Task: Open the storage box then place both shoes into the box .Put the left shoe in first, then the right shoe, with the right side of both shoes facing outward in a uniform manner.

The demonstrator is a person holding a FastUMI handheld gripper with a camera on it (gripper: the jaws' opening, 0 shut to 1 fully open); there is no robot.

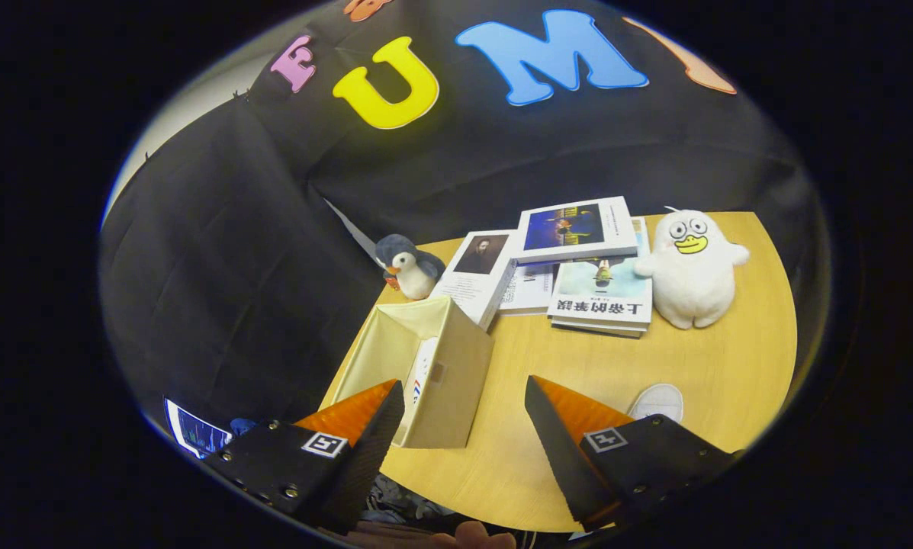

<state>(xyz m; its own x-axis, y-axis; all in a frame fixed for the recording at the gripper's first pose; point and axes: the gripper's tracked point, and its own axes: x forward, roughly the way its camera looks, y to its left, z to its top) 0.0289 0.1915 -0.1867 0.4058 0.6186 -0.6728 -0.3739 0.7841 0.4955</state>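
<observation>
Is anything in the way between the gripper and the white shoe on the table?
Nothing visible blocks it. The open gripper has bare wooden table between its fingers, and the white shoe lies just beyond the right finger. The open beige fabric storage box stands off near the left finger.

The gripper [464, 404] hangs above the table [731, 366], its fingers [384, 427] spread wide with nothing between them. Just ahead of the left finger stands the open storage box [448, 366], a shoe [419, 374] inside it. Another shoe [658, 400] peeks beside the right finger. Beyond lie books [578, 267], a penguin toy [409, 265] and a white plush [691, 267]
</observation>
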